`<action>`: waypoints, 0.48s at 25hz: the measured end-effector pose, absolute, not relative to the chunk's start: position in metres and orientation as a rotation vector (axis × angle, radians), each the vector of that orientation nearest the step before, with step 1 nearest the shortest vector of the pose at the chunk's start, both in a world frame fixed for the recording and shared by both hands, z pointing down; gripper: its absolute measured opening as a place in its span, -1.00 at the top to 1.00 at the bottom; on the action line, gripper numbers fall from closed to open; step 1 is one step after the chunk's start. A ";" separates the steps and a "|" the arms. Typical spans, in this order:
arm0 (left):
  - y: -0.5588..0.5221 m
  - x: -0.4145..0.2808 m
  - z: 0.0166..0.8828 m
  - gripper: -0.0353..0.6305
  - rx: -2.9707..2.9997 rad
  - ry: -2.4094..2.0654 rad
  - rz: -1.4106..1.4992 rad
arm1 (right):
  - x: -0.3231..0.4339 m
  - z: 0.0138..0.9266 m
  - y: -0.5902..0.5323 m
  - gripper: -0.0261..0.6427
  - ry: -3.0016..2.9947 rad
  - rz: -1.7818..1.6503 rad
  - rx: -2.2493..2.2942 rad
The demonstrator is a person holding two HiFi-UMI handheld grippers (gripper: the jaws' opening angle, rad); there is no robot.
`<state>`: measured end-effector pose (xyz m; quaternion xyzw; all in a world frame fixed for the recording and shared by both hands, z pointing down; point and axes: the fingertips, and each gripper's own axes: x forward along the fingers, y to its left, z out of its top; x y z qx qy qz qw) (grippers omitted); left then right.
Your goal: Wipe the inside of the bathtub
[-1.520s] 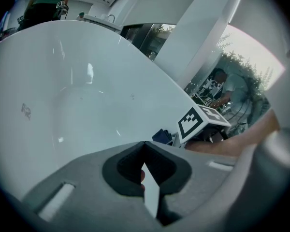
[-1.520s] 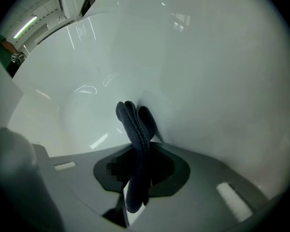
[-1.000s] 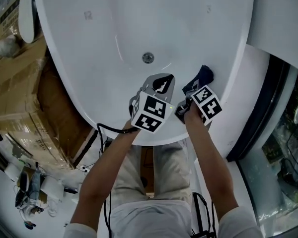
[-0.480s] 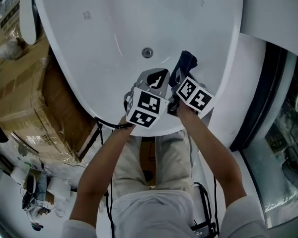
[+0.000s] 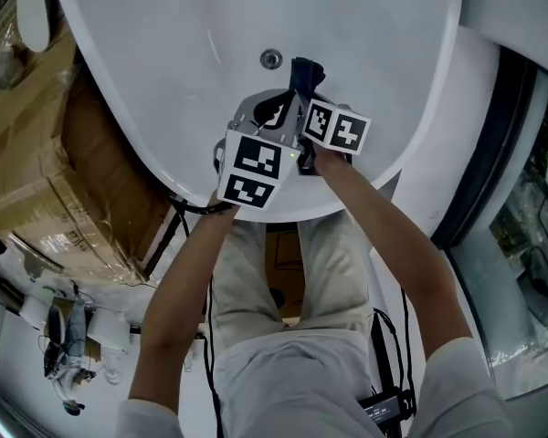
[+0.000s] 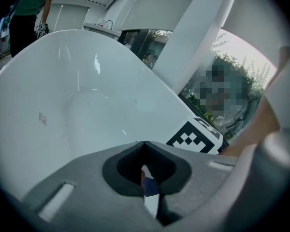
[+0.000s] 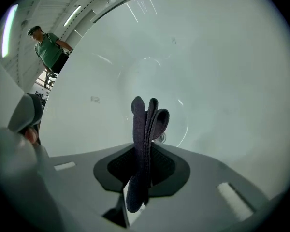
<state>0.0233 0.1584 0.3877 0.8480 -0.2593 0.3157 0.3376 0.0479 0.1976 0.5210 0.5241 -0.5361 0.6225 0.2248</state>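
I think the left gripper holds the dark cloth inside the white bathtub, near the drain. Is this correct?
Not quite. The right gripper holds the cloth, as the right gripper view shows. The left gripper is shut and empty. The rest is right: the cloth is inside the bathtub, near the drain.

Both arms reached forward, left arm (image 5: pixel 187 272) and right arm (image 5: pixel 384 235) converging. Left gripper (image 6: pixel 144 146) had its jaws closed together, and right gripper (image 7: pixel 145 153), just beside it, pinched a dark cloth (image 7: pixel 146 122).
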 end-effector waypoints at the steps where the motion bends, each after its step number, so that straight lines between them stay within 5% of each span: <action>1: 0.159 0.019 0.390 0.89 2.206 -0.682 0.821 | 0.045 0.525 0.201 0.74 -1.469 1.727 1.445; 12: 0.171 -0.001 0.432 0.89 2.160 -0.711 0.814 | 0.027 0.593 0.216 0.74 -1.395 1.802 1.465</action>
